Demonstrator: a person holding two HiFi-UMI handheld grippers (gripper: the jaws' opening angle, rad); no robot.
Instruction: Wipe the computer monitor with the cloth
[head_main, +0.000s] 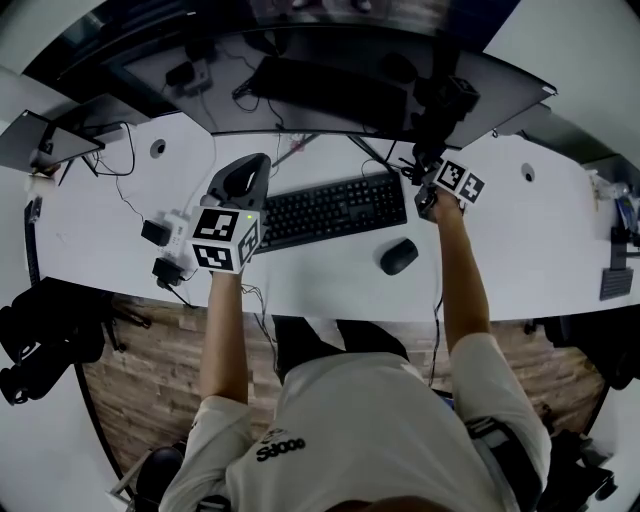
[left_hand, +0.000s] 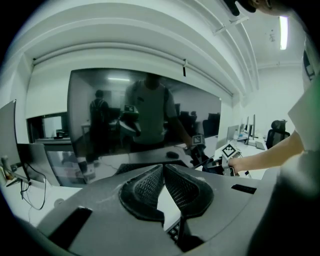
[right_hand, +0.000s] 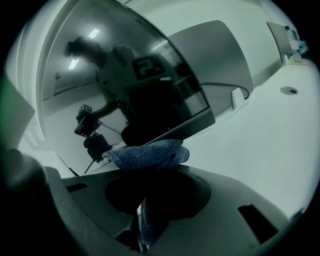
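The wide curved monitor (head_main: 330, 80) stands at the back of the white desk (head_main: 520, 250), its screen dark and mirroring the room. My right gripper (head_main: 428, 155) is up at the screen's lower right part, shut on a folded blue cloth (right_hand: 147, 155). In the right gripper view the cloth bulges out past the jaws, close to the monitor (right_hand: 115, 75) and its lower edge. My left gripper (head_main: 252, 168) hovers over the keyboard's left end, jaws shut with nothing between them (left_hand: 163, 167), and faces the monitor (left_hand: 145, 120).
A black keyboard (head_main: 330, 210) and a black mouse (head_main: 398, 256) lie in front of the monitor. A power adapter with cables (head_main: 165, 240) sits at the left, near a second screen (head_main: 40, 140). Small items lie at the desk's right end (head_main: 615, 270).
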